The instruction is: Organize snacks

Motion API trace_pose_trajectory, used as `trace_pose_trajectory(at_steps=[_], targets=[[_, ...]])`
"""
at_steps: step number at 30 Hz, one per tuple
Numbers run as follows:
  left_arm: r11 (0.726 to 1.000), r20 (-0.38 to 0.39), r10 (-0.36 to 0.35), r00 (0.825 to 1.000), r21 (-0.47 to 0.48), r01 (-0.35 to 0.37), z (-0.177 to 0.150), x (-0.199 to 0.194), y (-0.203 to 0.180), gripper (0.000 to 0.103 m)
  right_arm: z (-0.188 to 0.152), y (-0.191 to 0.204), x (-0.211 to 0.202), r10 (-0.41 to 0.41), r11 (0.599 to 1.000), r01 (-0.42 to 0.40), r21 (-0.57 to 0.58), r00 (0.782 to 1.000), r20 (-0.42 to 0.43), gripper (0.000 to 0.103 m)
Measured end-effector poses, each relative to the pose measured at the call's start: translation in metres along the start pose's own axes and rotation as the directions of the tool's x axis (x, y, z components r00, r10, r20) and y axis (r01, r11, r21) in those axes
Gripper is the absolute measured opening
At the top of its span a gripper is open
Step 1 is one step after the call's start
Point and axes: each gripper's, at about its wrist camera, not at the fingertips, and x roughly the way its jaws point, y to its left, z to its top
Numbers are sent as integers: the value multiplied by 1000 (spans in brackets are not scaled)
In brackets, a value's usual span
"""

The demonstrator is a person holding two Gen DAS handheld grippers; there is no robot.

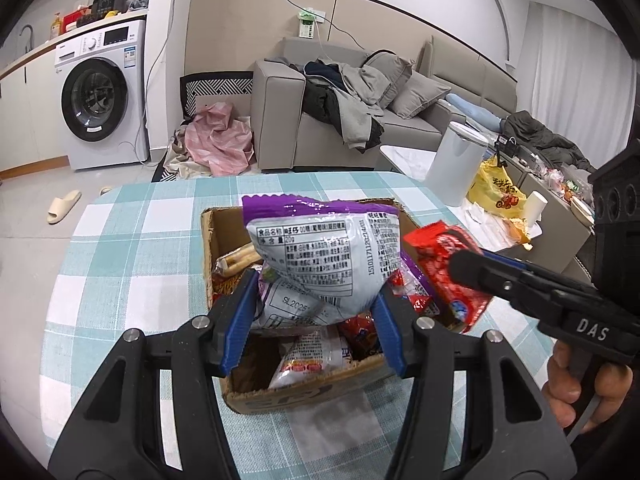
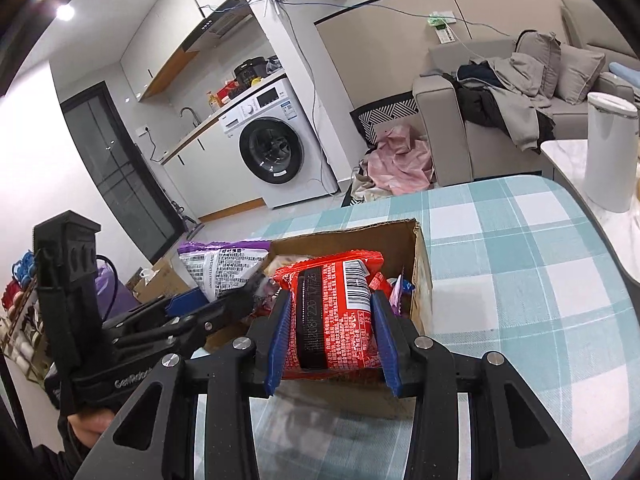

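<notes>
Snacks are up in both claws over the cardboard box [image 1: 224, 236]! Left gripper [image 1: 316, 320] is clenched on the purple-and-silver packet [image 1: 320, 252], long axis upright, purple top edge pointing away from the claw, box directly beneath it. Right gripper [image 2: 330, 336] is clamped on the red packet [image 2: 336, 312], also standing on end between the blue pads [image 2: 280, 340], barcode end farthest from the claw. Box lies just ahead of and below it, and which claw is nearer the box is too close to call.
</notes>
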Motion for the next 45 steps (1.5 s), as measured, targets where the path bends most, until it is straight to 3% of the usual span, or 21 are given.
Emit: trace_pose_trajectory(at_steps=[11,22,25,27,30,35,37,39,45], targets=[[1000,-33,12,999,7,-12,2,31,-5,52,1,-17,29,7,1000,-6,20,1000,-18,40],[1000,-34,0,999,0,0,-2,32,0,54,2,-10,32,-27,1000,27,-10,1000,-12,40],[1000,-35,0,999,2,0,-4,28,2,58,3,-7,24,-46,999,46,-22,999,-1,50],[1000,-27,7,1000,4,-6,-6,23,3,68,2,-4,19,-58,998,58,-37,998,4,53],[1000,-12,22,1000,-4,-22,-9,13,6,83,-1,-3,9,-80,995,81,-56,997,15,70],[999,15,31,999,-18,-31,-15,-5,10,88,-11,0,-7,-84,993,86,-82,996,37,89],[999,26,38,999,-18,-38,-18,-13,11,90,-15,1,-12,-83,992,86,-92,996,41,93],[999,42,44,998,-17,-43,-22,-21,12,102,-20,2,-15,-80,991,84,-106,996,35,100],[998,106,57,993,-10,-56,-38,-49,13,102,-37,6,-25,-65,988,72,-140,996,56,102]])
